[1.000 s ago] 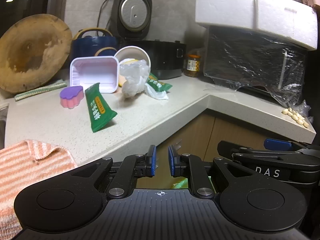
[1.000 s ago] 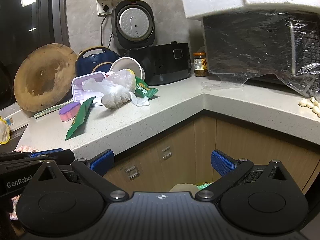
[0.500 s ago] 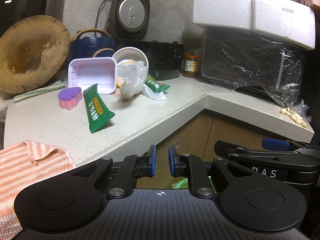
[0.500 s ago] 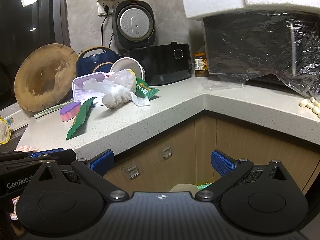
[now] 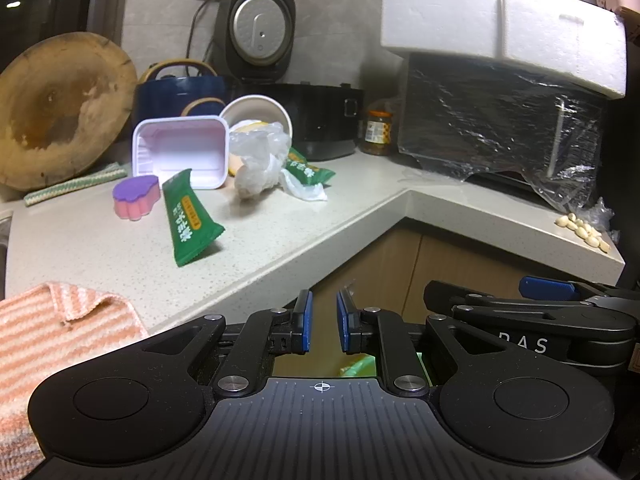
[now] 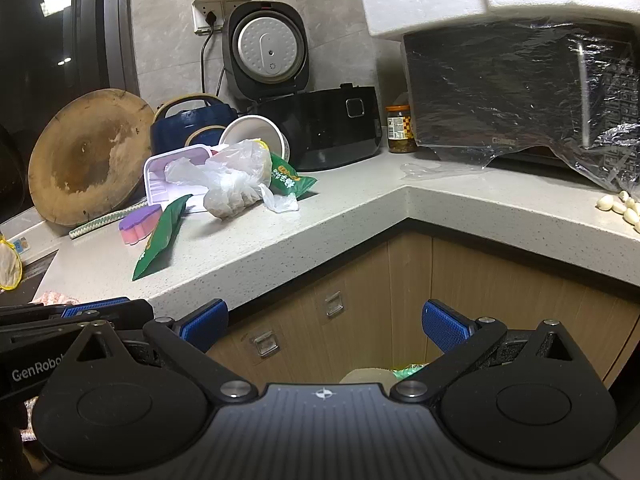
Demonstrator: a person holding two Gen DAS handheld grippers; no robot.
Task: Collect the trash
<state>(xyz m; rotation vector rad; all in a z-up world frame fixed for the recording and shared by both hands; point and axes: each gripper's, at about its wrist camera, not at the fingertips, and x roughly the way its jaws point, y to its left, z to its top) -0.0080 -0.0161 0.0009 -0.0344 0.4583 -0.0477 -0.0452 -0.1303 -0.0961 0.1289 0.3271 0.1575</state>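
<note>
The striped cloth (image 5: 52, 328) runs off the left picture edge.

We see a speckled, stone-like worktop (image 5: 280, 236) with a smooth matt face, and on it a round chopping board (image 5: 60, 112) of worn, stained wood, a glossy green foil-like wrapper (image 5: 188, 216), a crinkled clear plastic bag (image 5: 260, 156) and a smooth white plastic tray (image 5: 180, 152). At the worktop's left edge lies a fluffy striped cloth (image 5: 52, 328). At its back edge we find a glossy black rice cooker (image 6: 332, 124) and, along the right arm, an oven under wrinkled shiny film (image 6: 520, 92) topped by rough white foam blocks (image 5: 500, 28); the cupboard fronts (image 6: 360, 300) below look like matt wood.
</note>
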